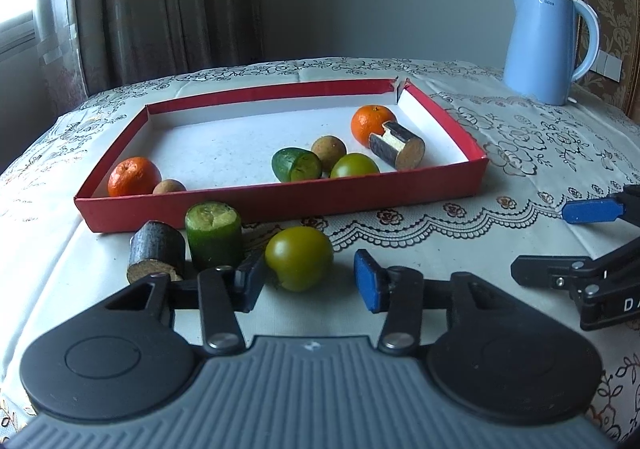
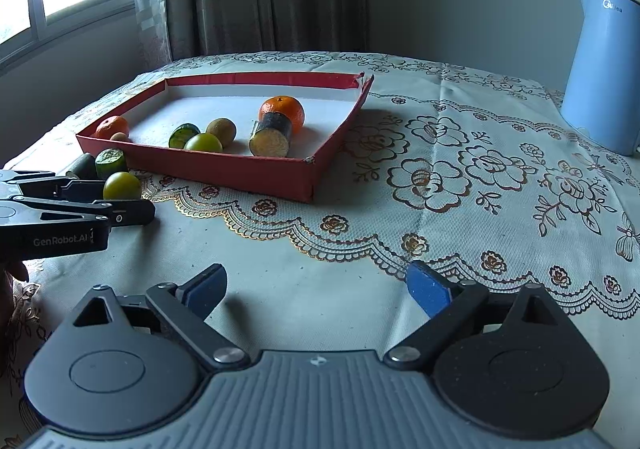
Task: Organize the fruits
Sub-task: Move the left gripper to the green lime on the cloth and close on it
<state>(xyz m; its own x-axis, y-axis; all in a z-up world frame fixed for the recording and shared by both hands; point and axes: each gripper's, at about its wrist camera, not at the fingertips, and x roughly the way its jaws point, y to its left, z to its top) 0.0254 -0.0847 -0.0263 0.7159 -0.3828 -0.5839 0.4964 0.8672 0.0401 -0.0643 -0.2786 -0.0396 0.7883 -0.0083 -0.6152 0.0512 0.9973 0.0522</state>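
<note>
Left gripper (image 1: 310,281) fingers spread around the green tomato (image 1: 299,263) just before the red tray (image 1: 280,205): square up, squeeze gently; right gripper (image 2: 316,289) agape, idle.

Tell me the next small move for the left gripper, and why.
Probably ease the left gripper forward a little and close on the green tomato. It lies on the cloth outside the red tray, already partly between the open fingers, while a matching one sits in the tray. The right gripper hangs open over bare cloth, farther off.
</note>
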